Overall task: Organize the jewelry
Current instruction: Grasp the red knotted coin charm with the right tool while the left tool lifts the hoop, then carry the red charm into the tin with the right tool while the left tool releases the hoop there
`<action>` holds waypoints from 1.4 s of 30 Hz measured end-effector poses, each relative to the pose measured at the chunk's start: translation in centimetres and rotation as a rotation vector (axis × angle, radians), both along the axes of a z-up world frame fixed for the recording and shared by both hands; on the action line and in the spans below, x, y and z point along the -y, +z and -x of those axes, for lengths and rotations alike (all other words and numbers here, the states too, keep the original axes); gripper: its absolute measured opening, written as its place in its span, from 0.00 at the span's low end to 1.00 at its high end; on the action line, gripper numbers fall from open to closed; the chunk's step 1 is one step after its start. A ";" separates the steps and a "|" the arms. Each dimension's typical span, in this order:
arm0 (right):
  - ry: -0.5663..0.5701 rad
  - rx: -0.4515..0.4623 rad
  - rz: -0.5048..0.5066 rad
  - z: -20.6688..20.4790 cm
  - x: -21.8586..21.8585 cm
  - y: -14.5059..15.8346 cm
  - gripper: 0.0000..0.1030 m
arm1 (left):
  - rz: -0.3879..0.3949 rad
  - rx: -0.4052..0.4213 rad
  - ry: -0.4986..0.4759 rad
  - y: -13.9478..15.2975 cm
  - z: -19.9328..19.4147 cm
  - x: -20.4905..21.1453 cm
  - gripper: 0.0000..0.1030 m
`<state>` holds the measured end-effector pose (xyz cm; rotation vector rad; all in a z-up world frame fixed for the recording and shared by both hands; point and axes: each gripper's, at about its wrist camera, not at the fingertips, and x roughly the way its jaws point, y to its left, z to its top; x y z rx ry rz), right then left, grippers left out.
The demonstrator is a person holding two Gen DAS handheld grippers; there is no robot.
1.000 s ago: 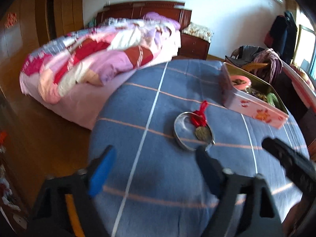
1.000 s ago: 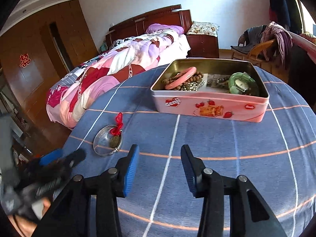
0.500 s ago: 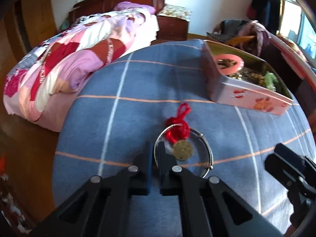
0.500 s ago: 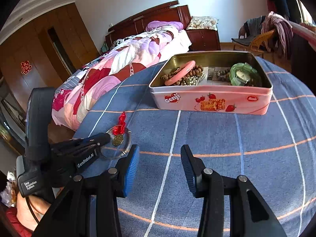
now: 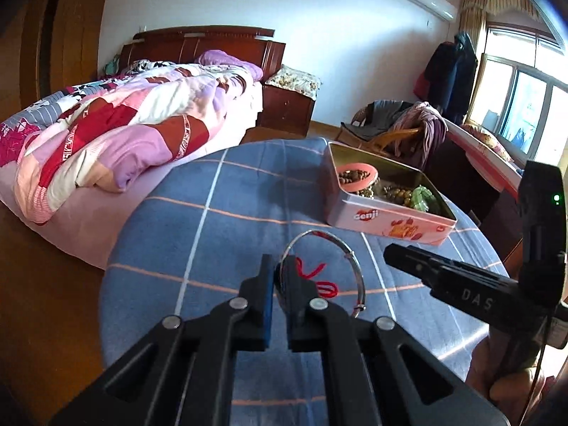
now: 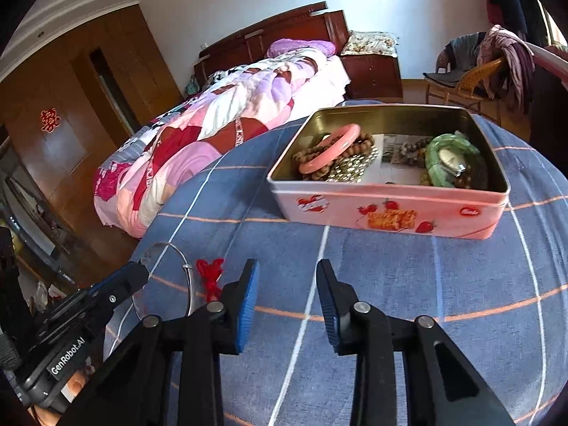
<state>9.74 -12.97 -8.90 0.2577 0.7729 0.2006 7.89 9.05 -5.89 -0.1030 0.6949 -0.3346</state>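
Observation:
My left gripper (image 5: 278, 269) is shut on the near rim of a thin silver bangle (image 5: 349, 248) with a red knotted cord (image 5: 319, 280) hanging from it, lifted off the blue checked cloth. In the right wrist view the bangle (image 6: 188, 277) stands tilted in the left gripper (image 6: 140, 273), its red cord (image 6: 210, 277) dangling. My right gripper (image 6: 287, 284) is open and empty, low over the cloth in front of the pink tin (image 6: 390, 209). The tin (image 5: 387, 220) holds a pink bangle (image 6: 330, 152), bead strings and a green bracelet (image 6: 447, 159).
The round table (image 6: 426, 284) under the blue cloth drops off at the left toward a bed with a patchwork quilt (image 6: 220, 124). A wicker chair with clothes (image 6: 475, 74) stands behind the tin. The right gripper's body (image 5: 461, 284) shows at the right of the left wrist view.
My left gripper closed on the bangle's rim and lifted it off the cloth, tilting it upright. The right gripper stayed open and moved slightly nearer the tin.

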 end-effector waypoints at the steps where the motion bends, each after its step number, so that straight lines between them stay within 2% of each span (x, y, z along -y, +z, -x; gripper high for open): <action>1: 0.017 -0.004 0.006 0.0 -0.4 -0.1 0.32 | 0.005 0.000 0.003 0.0 0.0 -0.2 0.06; 5: 0.098 -0.014 0.013 -0.5 -2.5 -0.4 0.31 | 0.070 0.000 0.044 0.5 0.5 -2.2 0.06; 9: 0.175 -0.034 0.028 -2.0 -5.4 -0.8 0.31 | 0.039 0.007 0.110 0.9 0.4 -3.9 0.06; 13: 0.237 -0.076 0.108 -3.5 -8.4 -2.0 0.31 | 0.046 0.000 0.152 1.1 0.3 -5.2 0.06; 14: 0.242 -0.086 0.134 -3.6 -8.8 -2.4 0.21 | 0.043 0.002 0.153 1.1 0.3 -5.3 0.06; 15: 0.238 -0.071 0.170 -3.6 -9.1 -2.4 0.04 | 0.040 0.003 0.153 1.1 0.3 -5.4 0.06; 16: 0.244 -0.076 0.187 -3.6 -9.2 -2.4 0.04 | 0.039 0.006 0.151 1.2 0.4 -5.3 0.06; 19: 0.223 -0.098 0.128 -3.2 -7.7 -2.6 0.04 | 0.045 0.011 0.139 1.3 0.5 -5.0 0.07; 23: 0.159 -0.066 0.038 -1.5 -4.8 -1.5 0.04 | 0.048 0.012 0.111 1.4 0.9 -4.1 0.07; 28: 0.055 0.021 0.014 1.8 -0.7 1.7 0.04 | 0.047 0.014 0.067 2.0 1.5 -2.2 0.07; 35: -0.074 0.087 -0.008 4.6 5.3 5.2 0.04 | 0.067 0.015 0.015 2.7 2.0 0.2 0.07; 42: -0.139 0.142 -0.027 6.0 9.1 7.8 0.04 | 0.054 0.031 -0.037 3.5 2.4 2.9 0.07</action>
